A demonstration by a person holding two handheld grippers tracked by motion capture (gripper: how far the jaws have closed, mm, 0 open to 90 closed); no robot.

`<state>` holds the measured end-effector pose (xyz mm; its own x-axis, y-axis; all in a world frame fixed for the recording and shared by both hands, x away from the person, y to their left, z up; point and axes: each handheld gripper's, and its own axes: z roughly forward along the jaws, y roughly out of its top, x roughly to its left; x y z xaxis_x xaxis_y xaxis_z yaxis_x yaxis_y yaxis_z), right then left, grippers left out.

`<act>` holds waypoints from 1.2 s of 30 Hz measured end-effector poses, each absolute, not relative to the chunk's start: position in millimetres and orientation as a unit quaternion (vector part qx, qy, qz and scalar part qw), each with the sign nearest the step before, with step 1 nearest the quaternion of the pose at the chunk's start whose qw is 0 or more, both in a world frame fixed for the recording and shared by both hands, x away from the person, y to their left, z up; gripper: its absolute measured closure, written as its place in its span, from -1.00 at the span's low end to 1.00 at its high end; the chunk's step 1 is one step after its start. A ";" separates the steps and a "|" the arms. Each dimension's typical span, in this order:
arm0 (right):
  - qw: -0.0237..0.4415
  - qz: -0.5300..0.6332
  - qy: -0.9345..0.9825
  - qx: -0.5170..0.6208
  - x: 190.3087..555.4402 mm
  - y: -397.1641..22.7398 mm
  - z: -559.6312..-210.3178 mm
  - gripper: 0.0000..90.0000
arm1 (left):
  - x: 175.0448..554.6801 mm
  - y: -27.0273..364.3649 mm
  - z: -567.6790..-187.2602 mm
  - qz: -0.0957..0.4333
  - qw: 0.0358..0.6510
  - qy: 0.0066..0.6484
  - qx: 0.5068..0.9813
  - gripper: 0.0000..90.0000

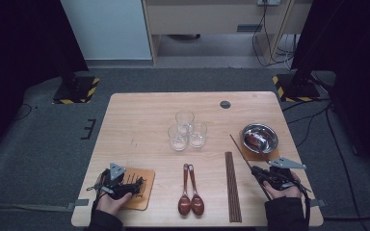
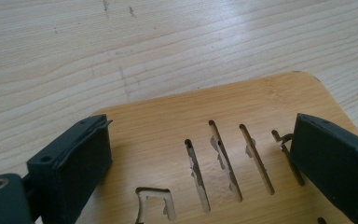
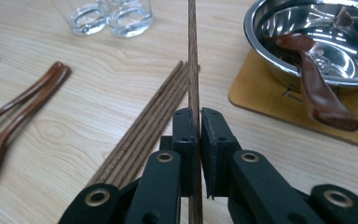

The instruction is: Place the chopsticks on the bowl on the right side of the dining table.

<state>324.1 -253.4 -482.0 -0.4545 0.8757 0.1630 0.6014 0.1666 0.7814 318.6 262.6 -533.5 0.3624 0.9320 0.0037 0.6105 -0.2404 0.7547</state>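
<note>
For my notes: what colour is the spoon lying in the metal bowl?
Reddish brown spoon, seen best in the right gripper view, in the bowl.

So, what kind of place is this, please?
Probably a lab or studio set up for recording table-setting, not a home: a wooden table on grey carpet, stands with black-and-yellow striped bases at its far corners, and loose cables along the back wall.

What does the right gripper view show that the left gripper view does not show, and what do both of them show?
Right gripper view: the right gripper shut on a single chopstick, loose chopsticks, wooden spoons, glasses and a steel bowl holding a spoon.

Left gripper view: the left gripper open over a slotted wooden coaster.

Both: the light wooden table.
</note>
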 end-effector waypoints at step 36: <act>0.180 0.468 0.725 0.472 327.8 -252.2 -438.4 0.89 | 318.7 262.6 -533.5 0.236 0.341 0.513 0.751 -0.91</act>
